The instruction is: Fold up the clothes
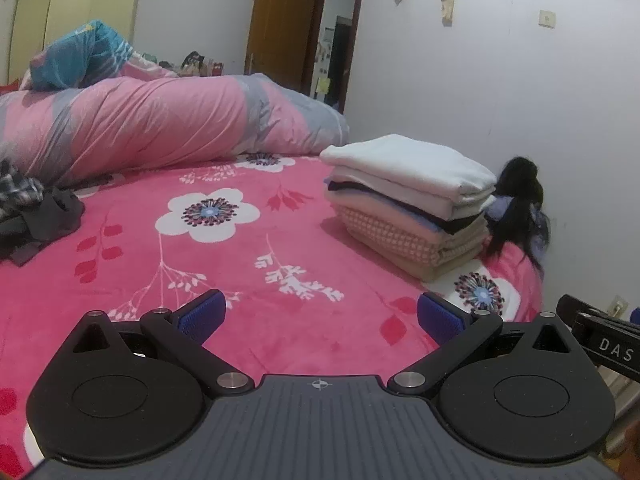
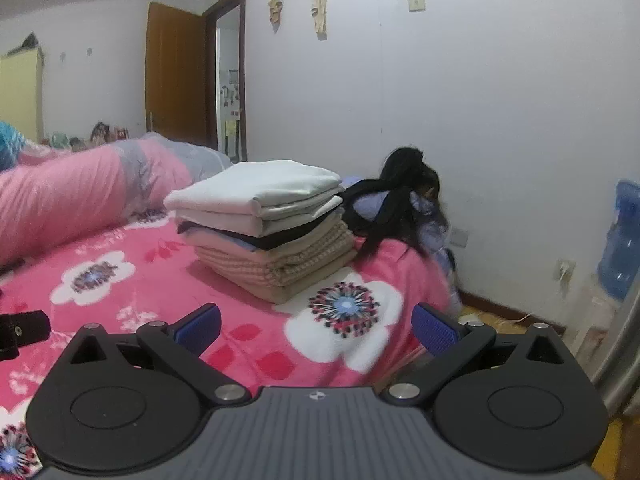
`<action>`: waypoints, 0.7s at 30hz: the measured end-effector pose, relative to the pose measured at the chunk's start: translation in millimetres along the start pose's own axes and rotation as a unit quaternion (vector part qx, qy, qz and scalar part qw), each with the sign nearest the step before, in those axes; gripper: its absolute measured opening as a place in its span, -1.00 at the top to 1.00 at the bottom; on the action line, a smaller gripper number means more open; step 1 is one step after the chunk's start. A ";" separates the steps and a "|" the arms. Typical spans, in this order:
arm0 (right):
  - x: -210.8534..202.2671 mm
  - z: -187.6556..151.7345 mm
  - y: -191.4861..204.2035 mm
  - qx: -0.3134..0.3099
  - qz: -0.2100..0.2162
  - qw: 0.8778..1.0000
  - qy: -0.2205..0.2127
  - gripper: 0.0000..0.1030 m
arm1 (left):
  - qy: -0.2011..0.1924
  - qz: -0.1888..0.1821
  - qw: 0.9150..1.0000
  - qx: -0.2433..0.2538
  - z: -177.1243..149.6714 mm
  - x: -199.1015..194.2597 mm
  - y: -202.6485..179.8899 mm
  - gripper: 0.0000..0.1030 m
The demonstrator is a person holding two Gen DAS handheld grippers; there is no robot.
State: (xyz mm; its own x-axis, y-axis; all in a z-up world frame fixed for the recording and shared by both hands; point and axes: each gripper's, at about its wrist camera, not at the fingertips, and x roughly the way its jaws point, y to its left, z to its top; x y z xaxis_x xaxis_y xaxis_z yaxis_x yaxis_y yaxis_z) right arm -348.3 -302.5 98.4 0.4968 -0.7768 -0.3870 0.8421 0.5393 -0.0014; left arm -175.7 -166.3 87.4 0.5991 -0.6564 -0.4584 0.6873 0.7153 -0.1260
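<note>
Nearest, left tongs (image 1: 320,312): hovering low over the bed, blue pads spread wide apart, carrying nothing.
Right tongs (image 2: 316,322): likewise gaping and empty, hanging by the bed's right corner.
Bedspread (image 1: 224,280): pink with big white flowers, lying bare and flat between the tongs and the clothes, so it is offering good folding room.
Unfolded clothes (image 1: 36,216): a dark, crumpled heap with a checked piece, sitting at the left edge of the bed, well apart from both tongs.
Folded stack (image 1: 412,204): white pieces lying on dark, blue and beige ones, resting near the right edge, tidy.
Step in hand, as I judge it: going for the next garment from the heap.
Doing it well: picking one piece only, pinching it at a hem or shoulder, then spreading it flat on the bare spread before creasing.
Farther back: a rolled pink quilt (image 1: 160,120) lying across the bed.
Beyond the stack: someone's dark hair (image 2: 404,196) showing close behind it, so be keeping swings clear of that side.
</note>
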 end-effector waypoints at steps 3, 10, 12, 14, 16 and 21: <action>-1.9 -0.1 4.2 -0.009 -0.001 1.000 -0.015 -1.00 | 0.001 -0.001 1.000 0.012 -0.3 0.6 -2.3 -1.00; 1.9 -4.8 13.7 -0.032 -0.008 0.999 -0.022 -1.00 | 0.003 0.010 0.999 0.034 -4.6 1.8 -7.7 -1.00; 3.3 -6.7 14.2 -0.034 -0.009 0.999 -0.019 -1.00 | 0.004 0.010 0.999 0.038 -5.3 1.8 -8.3 -1.00; 4.7 -8.6 14.3 -0.035 -0.009 0.999 -0.016 -1.00 | 0.004 0.011 0.999 0.042 -5.7 1.6 -8.7 -1.00; 5.8 -9.4 13.3 -0.034 -0.008 0.999 -0.013 -1.00 | 0.004 0.010 0.999 0.047 -5.7 1.5 -10.0 -1.00; 8.5 -9.3 11.1 -0.027 -0.005 1.000 -0.005 -1.00 | 0.007 0.008 0.999 0.053 -6.4 3.5 -11.9 -1.00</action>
State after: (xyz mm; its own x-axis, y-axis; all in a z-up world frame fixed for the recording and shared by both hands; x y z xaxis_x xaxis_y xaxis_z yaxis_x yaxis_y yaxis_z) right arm -336.7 -300.0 86.5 0.4906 -0.7854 -0.3774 0.8348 0.5479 -0.0549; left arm -184.4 -175.6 81.6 0.6053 -0.6409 -0.4720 0.7177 0.6960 -0.0246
